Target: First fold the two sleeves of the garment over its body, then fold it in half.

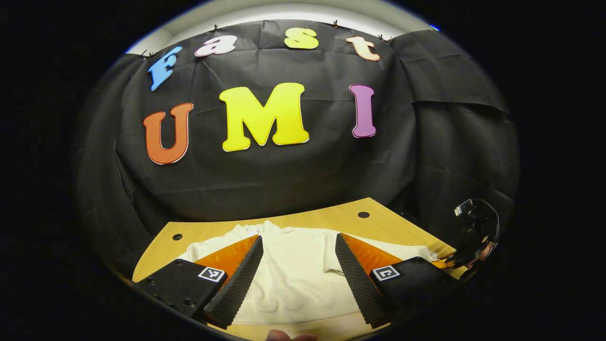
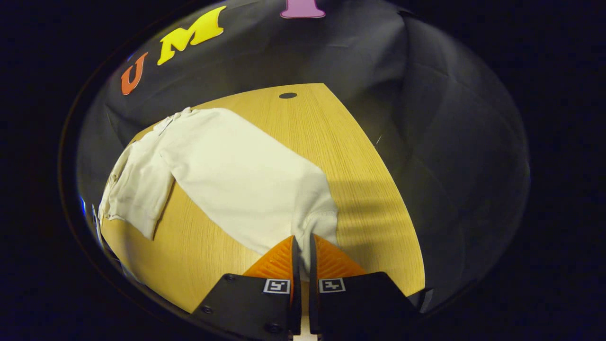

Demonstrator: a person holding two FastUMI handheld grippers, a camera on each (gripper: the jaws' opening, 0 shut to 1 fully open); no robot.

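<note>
A white long-sleeved garment (image 1: 293, 279) lies spread flat on the wooden table (image 1: 331, 220), collar at the far side. My left gripper (image 1: 299, 239) hovers over its body, open, with nothing between the fingers. In the right gripper view, one sleeve (image 2: 236, 175) runs from the lower middle up and left to the rest of the garment (image 2: 137, 189). My right gripper (image 2: 303, 239) is shut on that sleeve's cuff (image 2: 322, 222), which lies on the table. The right gripper (image 1: 473, 237) also appears at the table's right edge in the left gripper view.
The table (image 2: 369, 189) has small dark holes near its far corners (image 1: 363, 214) (image 2: 288, 95). Black cloth walls close in the booth behind and to the sides. Bare wood lies to the right of the held sleeve. A bit of a hand (image 1: 289, 336) shows at the bottom edge.
</note>
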